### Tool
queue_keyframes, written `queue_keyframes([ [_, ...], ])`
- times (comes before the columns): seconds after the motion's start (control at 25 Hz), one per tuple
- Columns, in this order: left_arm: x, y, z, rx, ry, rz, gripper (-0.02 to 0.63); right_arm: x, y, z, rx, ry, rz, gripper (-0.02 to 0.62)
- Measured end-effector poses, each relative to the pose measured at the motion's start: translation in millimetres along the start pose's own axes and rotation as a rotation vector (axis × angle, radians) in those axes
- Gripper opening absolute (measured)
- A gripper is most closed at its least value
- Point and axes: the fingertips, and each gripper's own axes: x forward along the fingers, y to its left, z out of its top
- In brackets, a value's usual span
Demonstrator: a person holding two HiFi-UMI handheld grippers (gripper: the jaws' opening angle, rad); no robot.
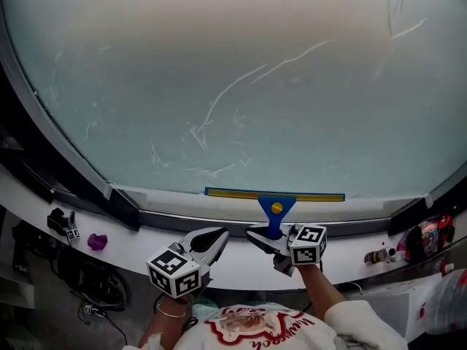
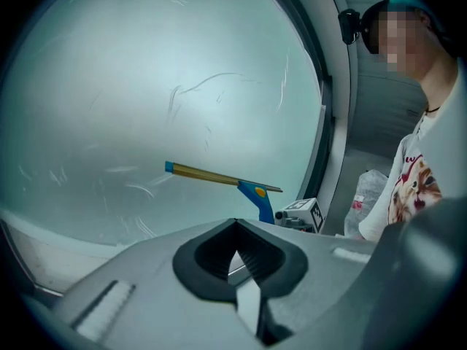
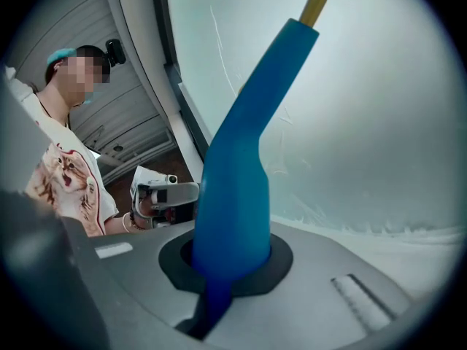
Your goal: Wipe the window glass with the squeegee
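Observation:
The squeegee [image 1: 273, 195] has a yellow blade bar and a blue handle [image 1: 276, 214]. Its blade lies level along the bottom edge of the frosted window glass [image 1: 233, 86], which carries faint streaks. My right gripper [image 1: 268, 240] is shut on the handle's lower end, which fills the right gripper view as a blue shaft [image 3: 241, 166] rising between the jaws. My left gripper [image 1: 213, 239] hangs just left of it over the sill, shut with nothing held. In the left gripper view the squeegee [image 2: 219, 175] stands ahead against the glass, beyond the joined jaw tips.
A white sill [image 1: 241, 267] runs under the dark window frame [image 1: 87, 188]. A purple object [image 1: 97, 241] and a black clip [image 1: 61, 222] lie at the sill's left. Small bottles [image 1: 379, 256] and a colourful bag [image 1: 430, 235] sit at the right.

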Motion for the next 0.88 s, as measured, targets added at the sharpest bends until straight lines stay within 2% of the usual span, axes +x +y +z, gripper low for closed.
queue_keyframes([
  [0.16,-17,25,27,0.068,0.034,-0.006,0.000,29,11,63,-0.065,-0.040,-0.021,0.027],
  [0.32,-36,36,83,0.196,-0.003,-0.032,0.000,56,53,151,-0.175,-0.106,0.019,0.026],
  [0.44,-43,32,121,0.284,-0.039,-0.069,0.000,68,92,221,-0.284,-0.125,0.045,0.026],
  [0.64,-48,14,162,0.375,-0.082,-0.127,0.000,77,156,319,-0.448,-0.092,0.060,0.026],
  [0.76,-46,6,174,0.397,-0.108,-0.153,0.000,80,180,374,-0.508,-0.079,0.041,0.026],
  [0.88,-43,-1,168,0.382,-0.103,-0.176,0.000,82,199,416,-0.489,-0.070,0.056,0.026],
])
